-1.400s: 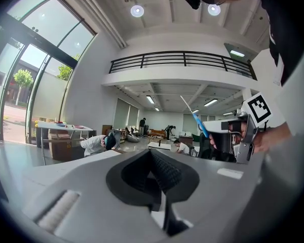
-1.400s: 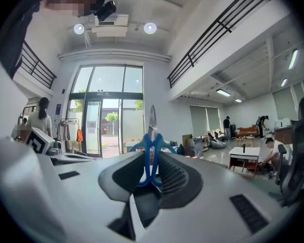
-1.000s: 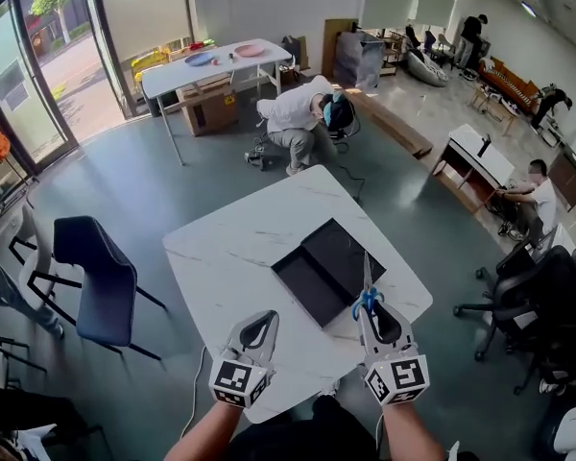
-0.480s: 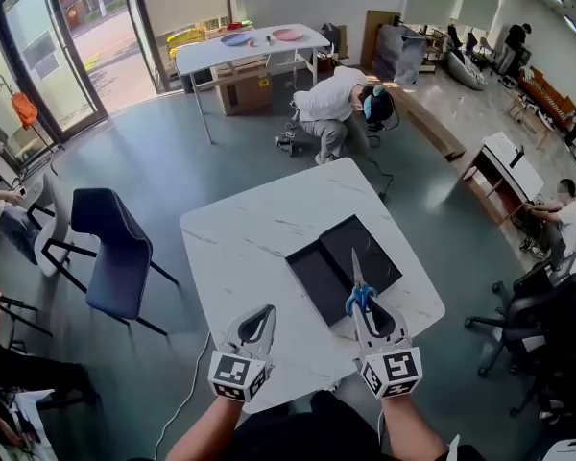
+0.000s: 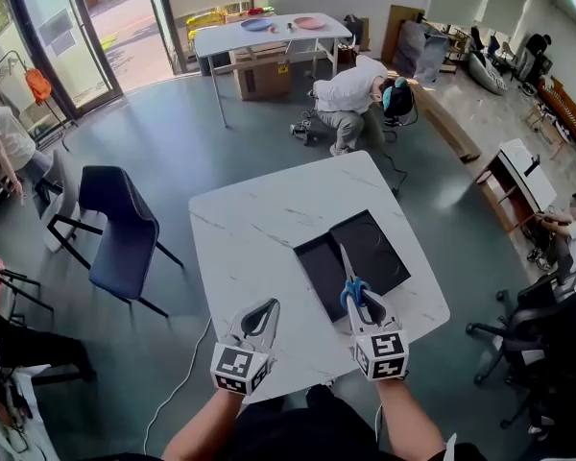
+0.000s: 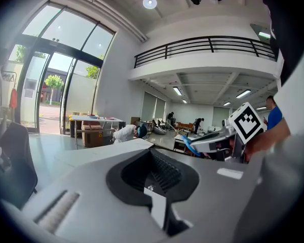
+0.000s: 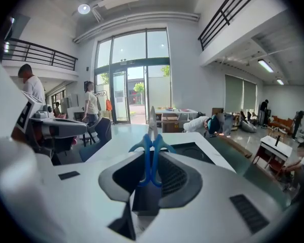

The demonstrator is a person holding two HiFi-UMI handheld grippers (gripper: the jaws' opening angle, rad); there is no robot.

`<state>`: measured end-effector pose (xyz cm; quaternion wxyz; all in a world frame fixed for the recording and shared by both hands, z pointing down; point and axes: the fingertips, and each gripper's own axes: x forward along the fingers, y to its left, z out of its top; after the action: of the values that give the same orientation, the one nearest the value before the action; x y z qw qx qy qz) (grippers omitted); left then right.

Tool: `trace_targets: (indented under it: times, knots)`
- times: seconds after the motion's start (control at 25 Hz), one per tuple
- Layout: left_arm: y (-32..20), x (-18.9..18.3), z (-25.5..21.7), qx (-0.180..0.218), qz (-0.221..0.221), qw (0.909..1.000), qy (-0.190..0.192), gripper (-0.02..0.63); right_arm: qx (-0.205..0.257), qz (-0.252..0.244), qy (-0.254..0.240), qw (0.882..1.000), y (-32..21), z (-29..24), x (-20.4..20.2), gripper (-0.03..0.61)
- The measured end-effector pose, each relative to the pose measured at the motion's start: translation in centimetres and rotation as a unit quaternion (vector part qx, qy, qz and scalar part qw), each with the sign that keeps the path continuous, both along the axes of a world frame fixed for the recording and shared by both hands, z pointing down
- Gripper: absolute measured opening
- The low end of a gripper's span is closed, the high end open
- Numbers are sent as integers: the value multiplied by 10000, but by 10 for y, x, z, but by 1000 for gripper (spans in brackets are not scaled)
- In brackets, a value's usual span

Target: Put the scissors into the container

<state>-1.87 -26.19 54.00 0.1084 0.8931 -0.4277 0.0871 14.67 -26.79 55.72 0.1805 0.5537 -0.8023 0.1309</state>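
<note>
Scissors [image 5: 351, 283] with blue handles are clamped by the handles in my right gripper [image 5: 366, 307], which is shut on them. Their blades point away from me over the near part of the black container [image 5: 312, 257], a shallow two-part tray on the white marble table [image 5: 254, 233]. The right gripper view shows the scissors [image 7: 151, 153] upright between the jaws, with the container [image 7: 191, 150] just beyond. My left gripper [image 5: 262, 317] hovers at the table's near edge, left of the container, shut and empty. From the left gripper view, the right gripper [image 6: 219, 140] shows off to the right.
A dark blue chair [image 5: 123, 236] stands left of the table. A person [image 5: 350, 89] crouches on the floor beyond it, near a long table [image 5: 269, 29]. Black office chairs [image 5: 542, 329] and a seated person are on the right. A cable [image 5: 184, 380] trails on the floor.
The head view has swung, so the table sits more central. My right gripper has carried the scissors slightly left, blades now over the container's middle. The left gripper has barely moved.
</note>
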Motion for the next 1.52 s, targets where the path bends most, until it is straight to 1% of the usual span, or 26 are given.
trace_targets:
  times: [0.16, 0.28, 0.52, 0.68, 0.84, 1.08, 1.28, 1.4, 1.52]
  knots:
    - [-1, -2, 1, -15, -84, 9999, 69, 9, -302, -135, 264, 9991, -13, 26, -6, 91]
    - [1, -4, 4, -2, -86, 10000, 13, 9, -582, -169, 420, 9973, -23, 44, -7, 91]
    - [2, -12, 12, -117, -218, 9997, -64, 9, -1115, -184, 560, 9920, -39, 79, -10, 91]
    - [3, -15, 15, -129, -237, 9996, -75, 9, -1580, -102, 622, 9854, -46, 106, -9, 91]
    - [2, -19, 17, -142, -281, 9995, -46, 9, -2062, -99, 735, 9757, -52, 130, -10, 91]
    - [5, -23, 18, -169, -341, 9993, -39, 10, -2713, -114, 1020, 9570, -60, 154, -11, 91]
    - [4, -29, 16, -151, -423, 9990, -13, 10, -3304, -168, 1265, 9352, -61, 176, -10, 91]
    - [3, -34, 15, -132, -463, 9988, 5, 10, -3338, -200, 1372, 9324, -69, 183, -12, 91]
    - [5, -35, 14, -118, -490, 9987, 3, 9, -3503, -200, 1548, 9235, -69, 192, -7, 91]
